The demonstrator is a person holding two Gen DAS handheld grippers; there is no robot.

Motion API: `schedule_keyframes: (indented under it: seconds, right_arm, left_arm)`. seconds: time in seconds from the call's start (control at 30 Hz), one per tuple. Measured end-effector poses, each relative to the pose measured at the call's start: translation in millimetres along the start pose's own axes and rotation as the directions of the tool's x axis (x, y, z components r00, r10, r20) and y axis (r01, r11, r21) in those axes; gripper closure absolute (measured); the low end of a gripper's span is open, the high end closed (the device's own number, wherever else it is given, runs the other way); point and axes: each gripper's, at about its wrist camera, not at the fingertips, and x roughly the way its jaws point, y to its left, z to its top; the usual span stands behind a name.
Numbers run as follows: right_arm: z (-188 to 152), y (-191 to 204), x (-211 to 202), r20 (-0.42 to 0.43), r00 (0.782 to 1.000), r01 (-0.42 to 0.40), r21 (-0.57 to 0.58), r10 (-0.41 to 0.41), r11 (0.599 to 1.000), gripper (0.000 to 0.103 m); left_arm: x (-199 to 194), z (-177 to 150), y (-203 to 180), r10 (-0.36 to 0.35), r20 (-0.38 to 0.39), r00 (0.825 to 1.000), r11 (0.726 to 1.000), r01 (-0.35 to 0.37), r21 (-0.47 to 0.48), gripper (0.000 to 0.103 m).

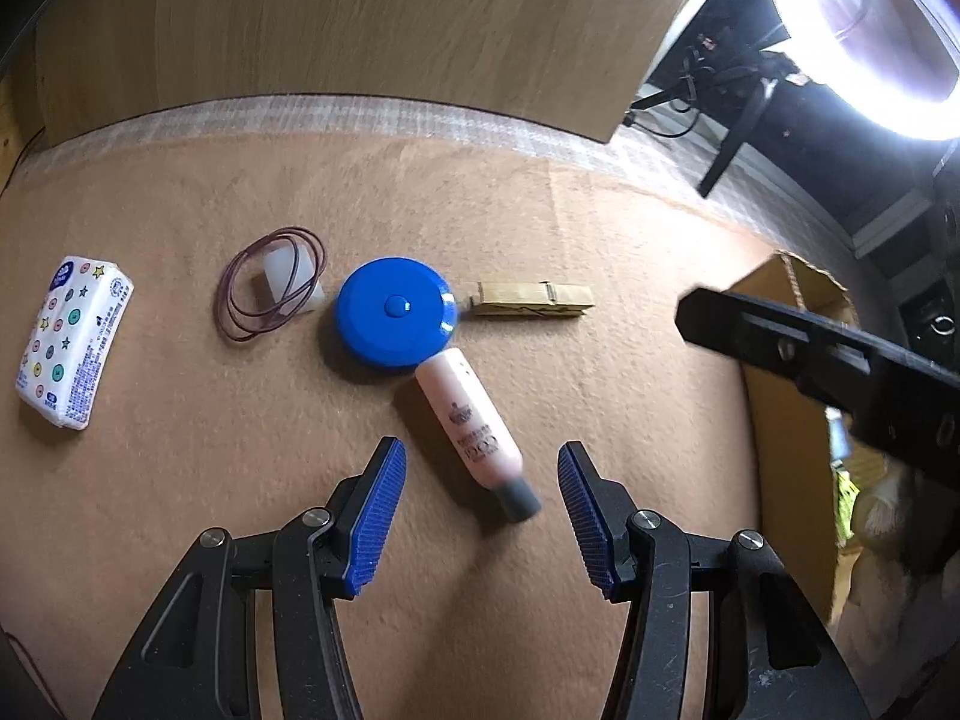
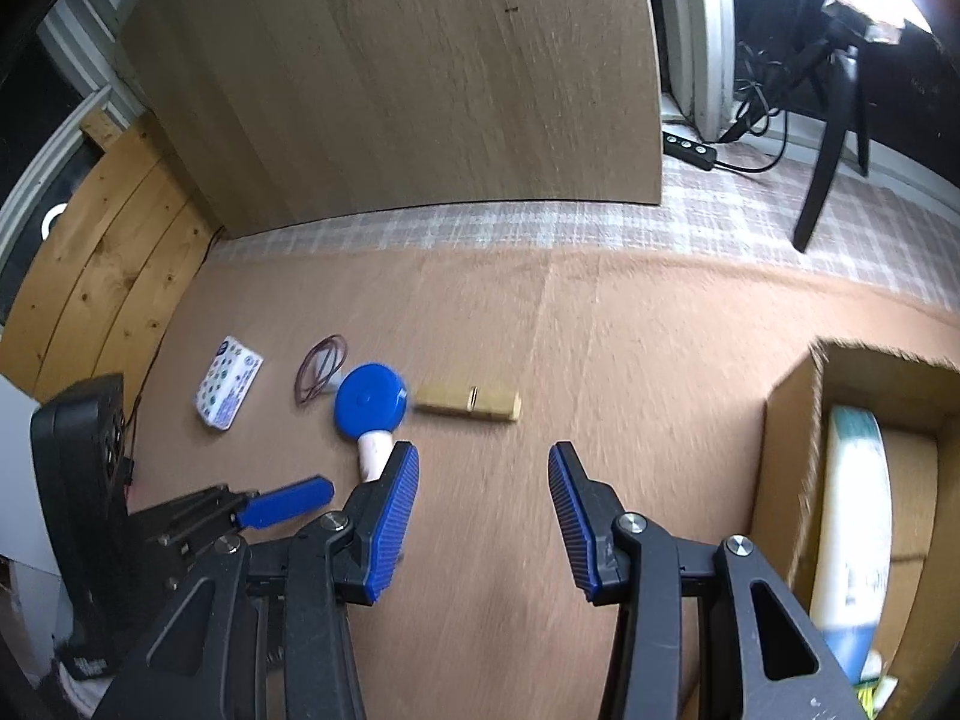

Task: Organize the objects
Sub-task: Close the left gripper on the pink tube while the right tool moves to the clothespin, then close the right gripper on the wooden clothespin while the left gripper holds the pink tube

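A pink tube (image 1: 471,426) with a grey cap lies slanted on the tan mat. My left gripper (image 1: 483,516) hovers over its capped end, open, with the pads clear of it. Above the tube are a blue round tape measure (image 1: 393,312), a wooden clothespin (image 1: 531,300), rubber bands (image 1: 270,282) around a small white block, and a tissue pack (image 1: 72,342). My right gripper (image 2: 483,510) is open and empty over bare mat, right of the tube (image 2: 375,450). A cardboard box (image 2: 792,468) at the right holds a white bottle (image 2: 852,516).
An upright wooden board (image 2: 420,78) stands behind the mat, with checked cloth (image 2: 600,228) along its foot. A tripod leg (image 2: 828,138), a power strip (image 2: 690,150) and a ring light (image 1: 870,30) are at the far right. A black device (image 2: 78,480) stands at the left.
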Motion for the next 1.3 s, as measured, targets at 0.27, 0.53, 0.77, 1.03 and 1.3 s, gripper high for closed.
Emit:
schedule_keyframes:
  seconds: [0.27, 0.53, 0.77, 1.03, 1.3]
  right_arm:
    - [26, -9, 41, -0.051, 0.999, -0.012, -0.002, 0.012, 1.000, 0.061]
    - [34, 3, 74, -0.106, 0.994, -0.003, -0.073, -0.005, 0.997, 0.062]
    - [39, 21, 90, -0.129, 0.992, -0.002, -0.158, -0.018, 0.987, 0.062]
    - [36, 31, 91, -0.175, 0.984, -0.012, -0.235, -0.030, 0.972, 0.061]
    - [35, 44, 93, -0.141, 0.984, 0.045, -0.400, -0.110, 0.915, 0.062]
  left_arm:
    - [11, 7, 6, 0.059, -0.002, 0.998, 0.998, -0.059, -0.016, 0.058]
    - [11, 7, 19, 0.061, 0.001, 0.998, 0.998, -0.061, -0.015, 0.081]
    - [5, -3, 28, 0.049, 0.000, 0.999, 0.999, -0.049, -0.018, 0.081]
    - [-2, -13, 39, 0.035, -0.003, 0.999, 0.999, -0.035, -0.027, 0.081]
    - [-4, -19, 42, 0.030, -0.007, 1.000, 0.999, -0.031, -0.033, 0.081]
